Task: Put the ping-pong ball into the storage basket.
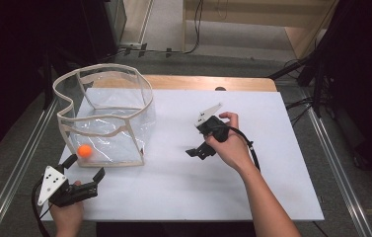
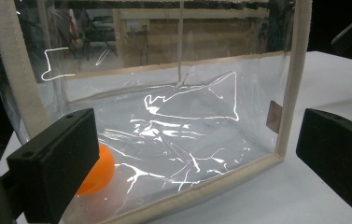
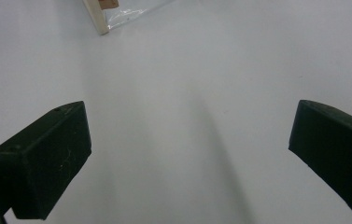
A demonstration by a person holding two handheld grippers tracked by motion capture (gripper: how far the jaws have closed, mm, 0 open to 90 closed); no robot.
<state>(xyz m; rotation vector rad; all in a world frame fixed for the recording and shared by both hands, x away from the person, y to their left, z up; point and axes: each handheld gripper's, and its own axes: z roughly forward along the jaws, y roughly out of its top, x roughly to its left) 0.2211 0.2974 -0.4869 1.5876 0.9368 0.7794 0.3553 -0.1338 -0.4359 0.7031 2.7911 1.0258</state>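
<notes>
Both jaws spread — left gripper facing bag

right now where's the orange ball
In the high view the orange ball lies inside the clear bag, at its near left corner, just beyond the left gripper.

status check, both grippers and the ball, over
Left hand-held gripper open, empty, at the clear bag's near corner. Right hand-held gripper open, empty, over bare white table. Orange ball inside the bag; its clear wall stands between ball and left jaws.

Orange ball inside clear bag
</notes>
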